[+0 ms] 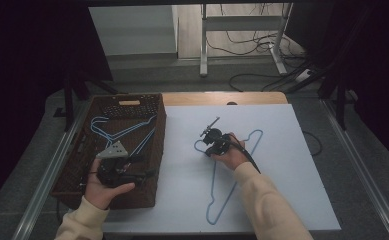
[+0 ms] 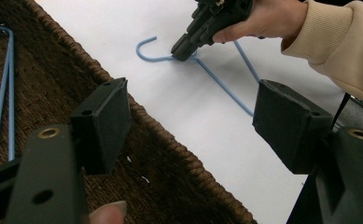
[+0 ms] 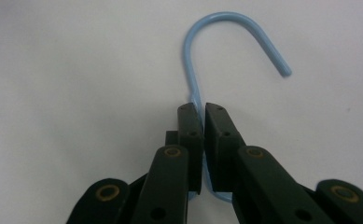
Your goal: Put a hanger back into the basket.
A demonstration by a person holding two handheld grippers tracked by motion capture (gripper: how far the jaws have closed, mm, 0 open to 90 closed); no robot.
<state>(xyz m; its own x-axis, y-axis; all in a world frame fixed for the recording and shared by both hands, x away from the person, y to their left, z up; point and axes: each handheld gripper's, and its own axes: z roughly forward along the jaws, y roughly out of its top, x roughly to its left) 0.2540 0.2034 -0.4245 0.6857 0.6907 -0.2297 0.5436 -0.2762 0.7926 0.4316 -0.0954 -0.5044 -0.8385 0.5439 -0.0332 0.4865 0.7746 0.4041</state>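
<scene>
The white table (image 1: 292, 165) carries a brown basket (image 1: 152, 150) at its left, with blue hangers (image 1: 113, 131) inside. One blue hanger (image 1: 234, 187) lies flat on the table. The right gripper (image 3: 201, 109) is clamped on its neck, just under the hook. The left gripper (image 2: 188, 121) hangs over the basket, jaws wide apart and empty.

the high view looks forward and down from above the person's side onto the white table (image 1: 292, 165). the left gripper view looks out low over the wicker basket (image 2: 170, 154) rim; the right gripper view sits close above the blue hanger (image 3: 202, 56) hook, which all three share.
</scene>
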